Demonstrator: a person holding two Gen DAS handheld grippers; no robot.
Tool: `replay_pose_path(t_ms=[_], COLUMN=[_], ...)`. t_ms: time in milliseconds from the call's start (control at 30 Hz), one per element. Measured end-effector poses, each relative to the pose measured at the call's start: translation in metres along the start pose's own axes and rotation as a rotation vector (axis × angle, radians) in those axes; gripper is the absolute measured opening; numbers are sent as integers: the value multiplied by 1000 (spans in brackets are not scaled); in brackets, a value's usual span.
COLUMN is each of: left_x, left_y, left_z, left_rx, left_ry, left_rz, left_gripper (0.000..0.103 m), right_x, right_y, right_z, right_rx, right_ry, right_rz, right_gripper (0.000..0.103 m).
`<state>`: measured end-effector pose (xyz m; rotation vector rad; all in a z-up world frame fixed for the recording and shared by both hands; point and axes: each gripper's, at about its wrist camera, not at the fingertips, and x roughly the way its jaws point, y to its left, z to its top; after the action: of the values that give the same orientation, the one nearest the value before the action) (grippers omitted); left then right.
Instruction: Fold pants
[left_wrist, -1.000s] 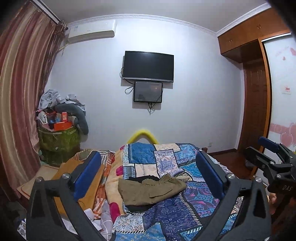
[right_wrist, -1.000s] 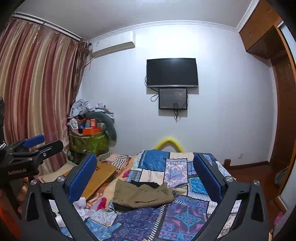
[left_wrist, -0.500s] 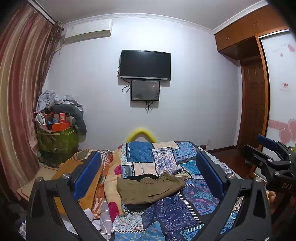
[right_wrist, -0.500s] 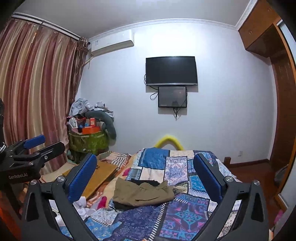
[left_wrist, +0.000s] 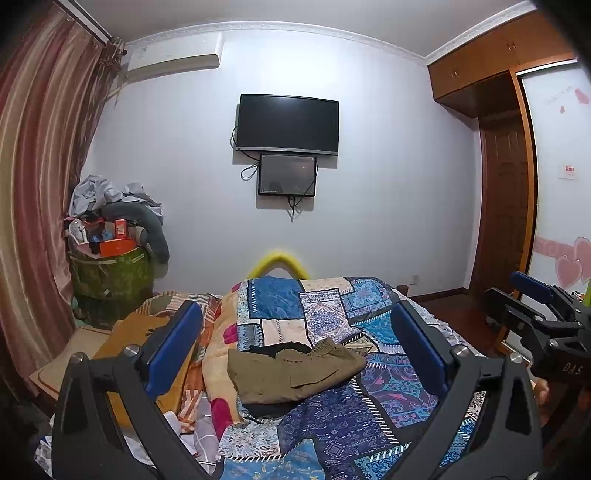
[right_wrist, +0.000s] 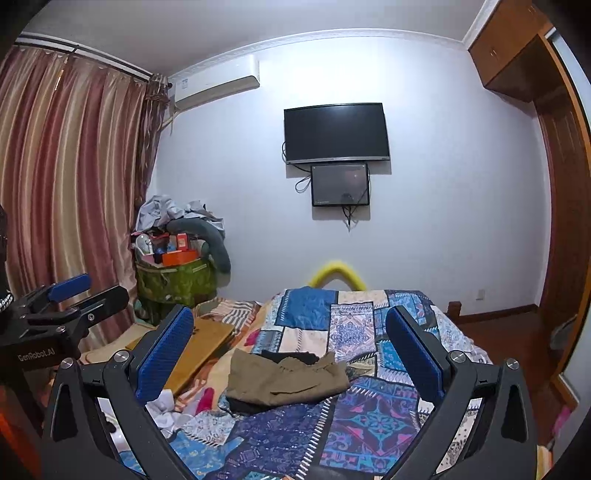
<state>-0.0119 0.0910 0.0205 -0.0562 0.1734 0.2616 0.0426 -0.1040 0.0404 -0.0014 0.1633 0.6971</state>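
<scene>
Lying folded on the quilt, the pants sat ahead of both grippers, left and right, each spread apart, holding nothing.

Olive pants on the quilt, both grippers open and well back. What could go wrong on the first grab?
1. The olive pants lie on a black garment; a deep pinch may lift both together.
2. The patchwork quilt beneath is soft and rumpled, so the left gripper or right gripper could catch quilt fabric too.
3. The pants are bunched, with the waistband turned over; grabbing now may lock in a crooked fold.
</scene>
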Motion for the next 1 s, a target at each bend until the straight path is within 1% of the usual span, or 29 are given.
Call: replay_pose_path(t_ms=[1000], left_x=[-2], left_y=[1], left_z=[-2], left_rx=[14], left_ry=[1], left_rz=[-33], left_gripper=[103], right_x=[-2], right_y=[-1], right_z=[2], right_rx=[-4], right_ry=[10], right_rz=[-11], right_gripper=[103])
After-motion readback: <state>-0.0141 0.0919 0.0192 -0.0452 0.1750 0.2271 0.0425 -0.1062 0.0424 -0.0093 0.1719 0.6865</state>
